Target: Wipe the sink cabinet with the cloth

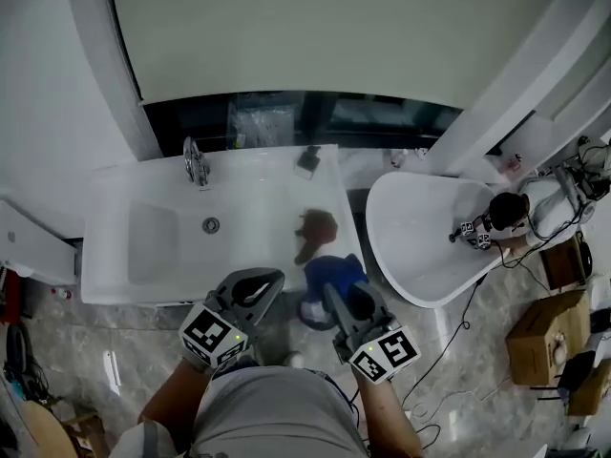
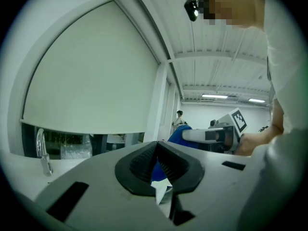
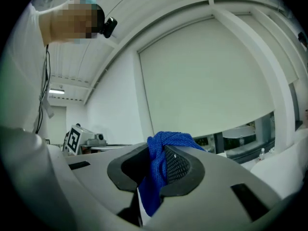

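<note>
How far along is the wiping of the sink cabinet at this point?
Done: the blue microfibre cloth is picked up, clamped in the right gripper. In hand: both grippers hang in front of the white sink cabinet, the left gripper shut and empty. Left: a brown patch lies on its top, so the wiping looks not yet done.

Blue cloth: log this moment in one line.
right gripper: shut on blue cloth | left gripper: shut | sink cabinet: brown patch on top

Blue cloth (image 3: 159, 162) looking woven, rough, matt; sink (image 1: 258, 198) showing smooth glossy white finish; faucet (image 1: 196, 163) shining like polished metal.
</note>
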Motion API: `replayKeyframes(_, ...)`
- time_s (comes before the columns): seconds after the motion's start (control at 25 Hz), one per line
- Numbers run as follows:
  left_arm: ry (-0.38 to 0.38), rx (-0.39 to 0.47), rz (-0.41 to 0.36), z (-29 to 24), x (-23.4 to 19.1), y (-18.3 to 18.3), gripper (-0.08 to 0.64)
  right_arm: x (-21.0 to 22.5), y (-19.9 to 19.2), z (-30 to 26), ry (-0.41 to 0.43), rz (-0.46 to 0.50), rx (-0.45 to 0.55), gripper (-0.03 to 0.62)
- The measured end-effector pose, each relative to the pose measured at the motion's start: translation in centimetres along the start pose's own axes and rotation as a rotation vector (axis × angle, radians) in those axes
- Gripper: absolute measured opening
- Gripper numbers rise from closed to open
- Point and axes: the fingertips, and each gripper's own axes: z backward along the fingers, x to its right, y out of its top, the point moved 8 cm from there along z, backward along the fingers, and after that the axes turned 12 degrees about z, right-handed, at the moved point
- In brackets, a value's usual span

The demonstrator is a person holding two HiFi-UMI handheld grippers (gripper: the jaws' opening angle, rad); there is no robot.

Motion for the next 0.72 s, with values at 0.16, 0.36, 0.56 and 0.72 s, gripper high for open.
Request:
replayKeyframes(0.16,-0.023,0.050,0.002,0.0,0.7,1.5,0.017,-0.4,2.0,0.1,0.006,0.052,0.029,0.072)
replayKeyframes(0.36,-0.038,0.074,-0.041,0.4,1.4,2.5,0.017,-0.9,3.6,0.2,0.001,0.106,0.051,0.072)
replayKeyframes(0.56,-0.041,0.097,-0.051,1.0,1.9,3.4,0.018,-0.9,4.4,0.7,-0.031,0.098,0.073,0.072)
replayKeyframes(0.72,-0.049,0.110,-0.065,1.5,2.5,4.4,0.018,-1.1,4.9,0.9,-0.044,0.110,0.081,0.071)
